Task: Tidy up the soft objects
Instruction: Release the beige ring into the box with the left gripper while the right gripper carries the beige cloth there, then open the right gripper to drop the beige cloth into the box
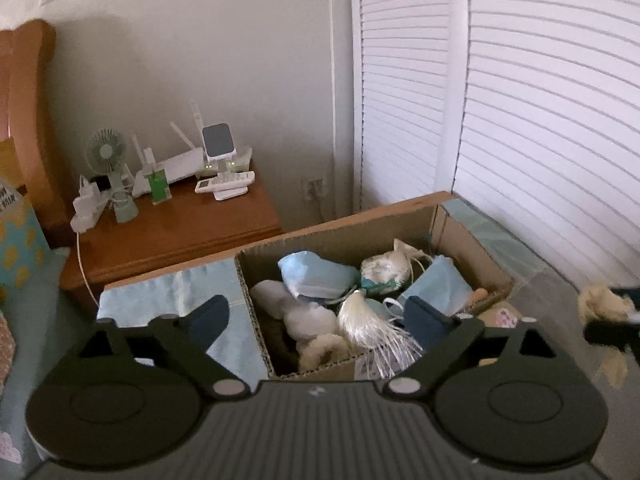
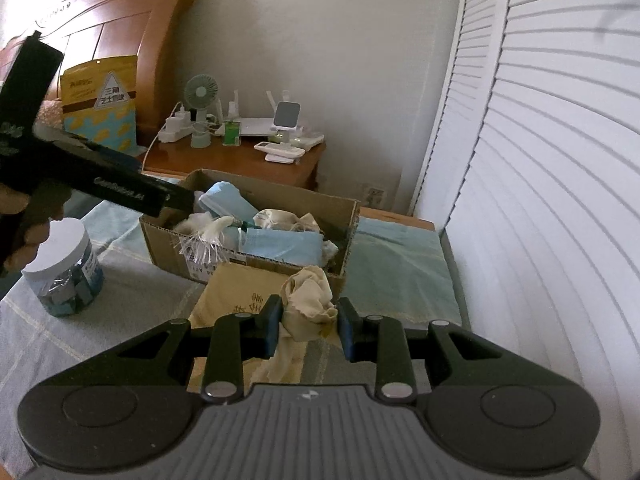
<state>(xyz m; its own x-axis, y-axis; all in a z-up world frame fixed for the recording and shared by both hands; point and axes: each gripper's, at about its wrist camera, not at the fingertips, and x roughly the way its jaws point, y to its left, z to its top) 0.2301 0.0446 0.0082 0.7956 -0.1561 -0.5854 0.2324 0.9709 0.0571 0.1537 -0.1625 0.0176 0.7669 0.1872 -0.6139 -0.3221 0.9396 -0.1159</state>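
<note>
A cardboard box (image 1: 472, 236) on the bed holds soft things: blue face masks (image 1: 316, 276), a white tassel (image 1: 372, 328), a patterned pouch (image 1: 384, 272) and white fluffy pieces (image 1: 304, 316). My left gripper (image 1: 320, 316) is open and empty just above the box's near side. The box also shows in the right wrist view (image 2: 168, 240). My right gripper (image 2: 308, 312) is shut on a crumpled cream cloth (image 2: 310, 300), held above the bed in front of the box. The cloth shows at the right edge of the left wrist view (image 1: 604, 300).
A wooden nightstand (image 1: 180, 232) behind the box carries a small fan (image 1: 106, 156), a router and chargers. A white-lidded jar (image 2: 64, 268) stands left of the box. A yellow cloth (image 2: 236, 296) lies in front of it. White louvered doors (image 2: 540, 200) are at right.
</note>
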